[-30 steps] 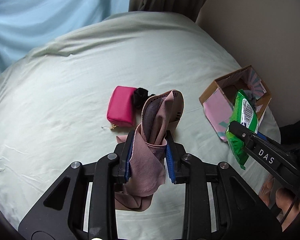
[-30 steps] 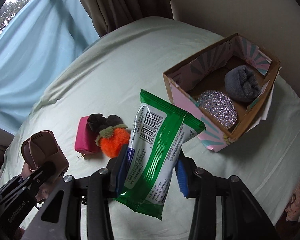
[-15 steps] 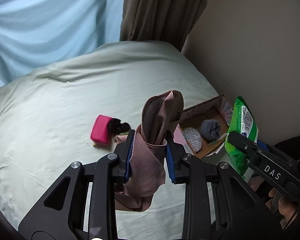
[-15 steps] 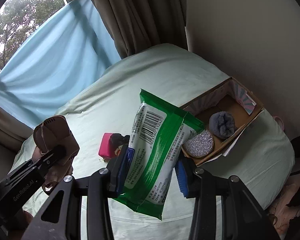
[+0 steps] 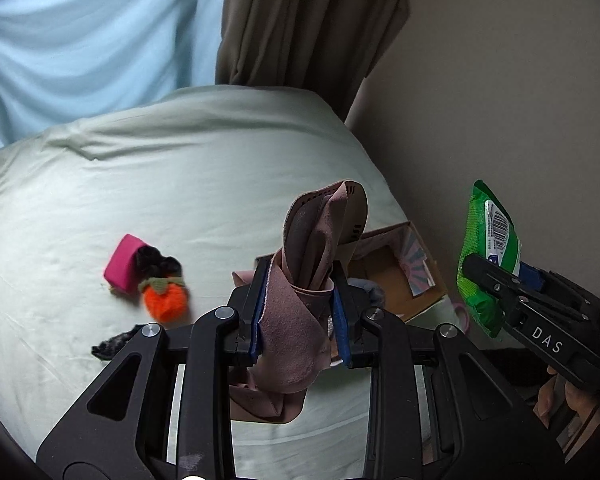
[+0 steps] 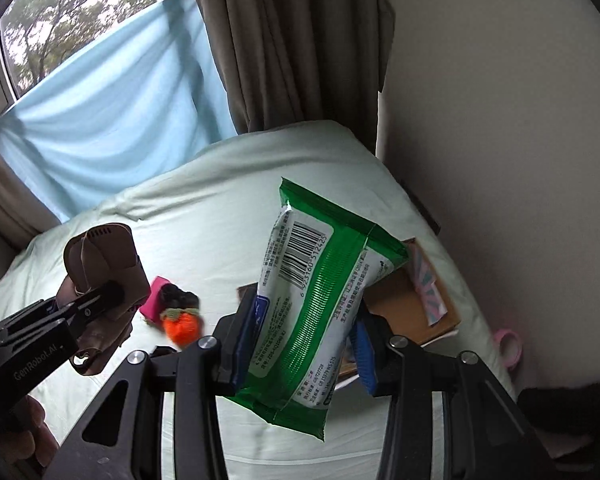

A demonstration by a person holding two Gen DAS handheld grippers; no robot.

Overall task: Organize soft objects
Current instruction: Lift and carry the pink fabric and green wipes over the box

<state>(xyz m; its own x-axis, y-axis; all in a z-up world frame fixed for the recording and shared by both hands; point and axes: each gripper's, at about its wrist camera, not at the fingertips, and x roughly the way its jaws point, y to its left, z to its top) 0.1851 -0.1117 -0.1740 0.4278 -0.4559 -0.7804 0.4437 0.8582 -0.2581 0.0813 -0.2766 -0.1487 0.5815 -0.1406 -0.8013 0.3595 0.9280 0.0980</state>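
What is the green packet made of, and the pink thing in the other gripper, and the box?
The green packet looks like thin glossy plastic film: it shines, crinkles, and has a printed barcode. The pink cloth looks like soft matte fabric, maybe suede-like: it folds and droops limply, with small punched holes near its top. The box looks like cardboard: brown inside, stiff flaps, printed paper pattern.

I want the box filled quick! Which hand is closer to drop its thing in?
Probably the left: its gripper, shut on the pink cloth, sits nearer the cardboard box. The right gripper holds the green wipes pack.
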